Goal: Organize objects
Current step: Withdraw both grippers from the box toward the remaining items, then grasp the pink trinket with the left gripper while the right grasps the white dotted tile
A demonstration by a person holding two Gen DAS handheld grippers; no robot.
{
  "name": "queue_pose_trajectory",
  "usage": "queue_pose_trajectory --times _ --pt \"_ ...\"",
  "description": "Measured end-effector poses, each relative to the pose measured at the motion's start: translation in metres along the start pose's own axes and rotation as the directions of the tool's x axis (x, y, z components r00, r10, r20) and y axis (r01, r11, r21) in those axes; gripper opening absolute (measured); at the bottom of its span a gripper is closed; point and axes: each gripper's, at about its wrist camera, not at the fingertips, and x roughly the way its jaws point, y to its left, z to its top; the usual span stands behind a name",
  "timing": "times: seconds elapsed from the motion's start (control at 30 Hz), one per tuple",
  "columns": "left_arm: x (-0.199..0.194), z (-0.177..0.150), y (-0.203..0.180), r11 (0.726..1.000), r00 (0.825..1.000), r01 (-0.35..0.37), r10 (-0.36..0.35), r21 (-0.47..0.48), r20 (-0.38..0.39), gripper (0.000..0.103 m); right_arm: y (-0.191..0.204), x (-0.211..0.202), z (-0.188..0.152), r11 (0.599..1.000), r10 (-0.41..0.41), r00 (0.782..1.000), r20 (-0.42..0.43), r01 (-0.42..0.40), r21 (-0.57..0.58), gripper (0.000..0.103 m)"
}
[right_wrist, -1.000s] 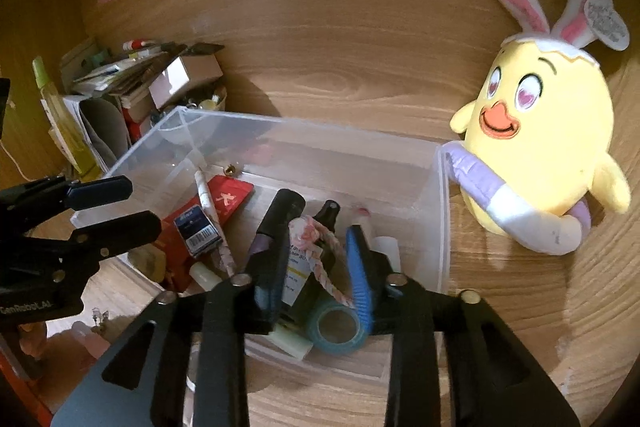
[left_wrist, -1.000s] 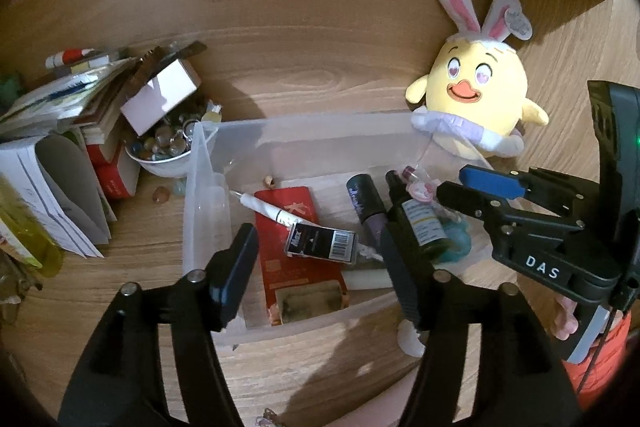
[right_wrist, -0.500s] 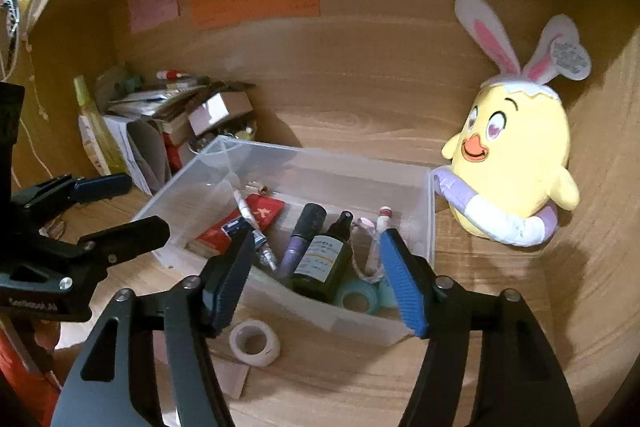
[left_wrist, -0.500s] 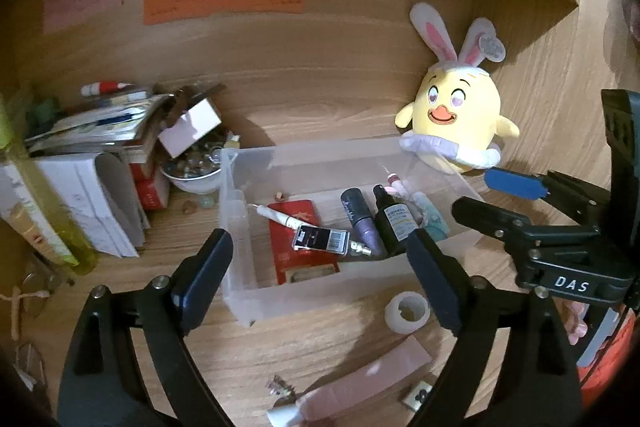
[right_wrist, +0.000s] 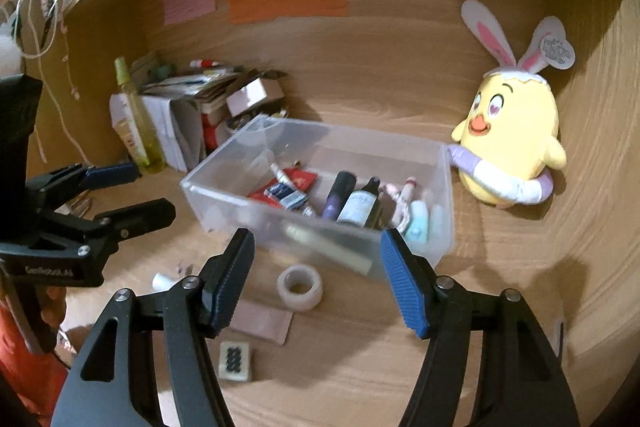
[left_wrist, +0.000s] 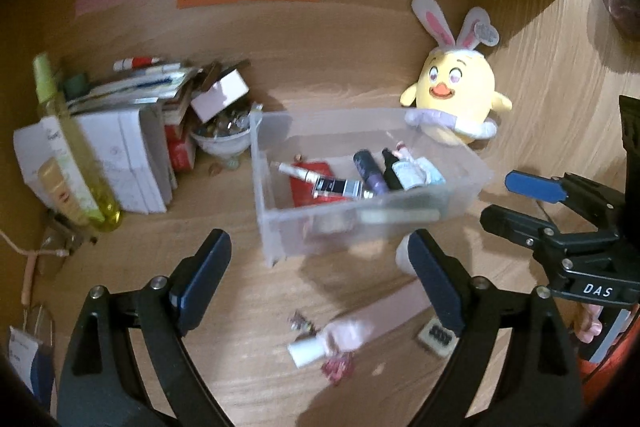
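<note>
A clear plastic bin (left_wrist: 276, 219) (right_wrist: 444, 187) sits on the wooden desk and holds bottles, tubes and a red packet. In front of it lie a roll of clear tape (right_wrist: 300, 285), a pink tube (left_wrist: 360, 327) with a white cap, a flat pink piece (right_wrist: 264, 321) and a small mahjong tile (right_wrist: 235, 366) (left_wrist: 436, 337). My left gripper (left_wrist: 316, 279) is open and empty, above the desk in front of the bin. My right gripper (right_wrist: 316, 279) is open and empty, above the tape roll.
A yellow chick plush (left_wrist: 456, 99) (right_wrist: 512, 143) with bunny ears leans at the right of the bin. Stacked papers and boxes (left_wrist: 128, 139), a yellow-green bottle (left_wrist: 72, 147) and a bowl of beads (left_wrist: 220, 135) crowd the left. Wooden walls enclose the back and right.
Both grippers have pulled back from the bin and opened wider. The tape roll, pink tube and tile on the desk in front have come into view.
</note>
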Motion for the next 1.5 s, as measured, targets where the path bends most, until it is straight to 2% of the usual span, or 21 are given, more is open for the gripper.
queue_pose_trajectory --times 0.23,0.43,0.57,0.63,0.8,0.97,1.03,1.2,1.27,1.3,1.5 --pt "0.001 -0.029 0.011 1.000 0.998 -0.009 0.008 -0.024 -0.062 0.091 0.015 0.003 -0.025 1.000 0.025 0.999 -0.048 -0.025 0.002 0.062" --pt "0.008 -0.059 0.016 0.999 0.991 0.023 -0.029 -0.048 -0.133 0.090 0.023 0.014 -0.049 0.999 0.052 0.991 -0.122 -0.050 0.016 0.062" --pt "0.012 -0.072 0.014 0.998 0.984 0.028 -0.038 -0.058 -0.174 0.079 0.027 0.021 -0.061 0.998 0.063 0.984 -0.164 -0.060 0.021 0.062" --pt "0.012 -0.077 0.011 0.998 0.983 0.029 -0.039 -0.056 -0.182 0.079 0.028 0.024 -0.067 0.998 0.067 0.981 -0.182 -0.064 0.024 0.062" --pt "0.016 -0.086 0.004 0.999 0.977 0.036 -0.042 -0.035 -0.207 0.068 0.032 0.028 -0.077 0.997 0.080 0.974 -0.213 -0.078 0.020 0.062" --pt "0.021 -0.091 0.003 0.998 0.973 0.052 -0.060 -0.041 -0.221 0.050 0.039 0.034 -0.083 0.996 0.086 0.969 -0.233 -0.087 0.005 0.060" --pt "0.022 -0.091 0.000 0.997 0.973 0.068 -0.073 -0.027 -0.220 0.043 0.042 0.036 -0.085 0.996 0.089 0.968 -0.236 -0.092 0.001 0.051" --pt "0.025 -0.090 -0.007 0.997 0.975 0.082 -0.079 0.006 -0.206 0.036 0.048 0.040 -0.087 0.996 0.079 0.968 -0.238 -0.088 -0.026 0.034" --pt "0.027 -0.090 -0.008 0.996 0.975 0.093 -0.089 0.010 -0.201 0.026 0.049 0.041 -0.087 0.996 0.078 0.969 -0.236 -0.088 -0.032 0.027" --pt "0.027 -0.089 -0.009 0.995 0.976 0.096 -0.092 0.011 -0.200 0.026 0.049 0.042 -0.087 0.995 0.080 0.969 -0.234 -0.089 -0.031 0.023" --pt "0.026 -0.086 -0.004 0.995 0.976 0.097 -0.099 -0.015 -0.194 0.019 0.046 0.041 -0.084 0.997 0.072 0.973 -0.219 -0.077 -0.015 0.023"
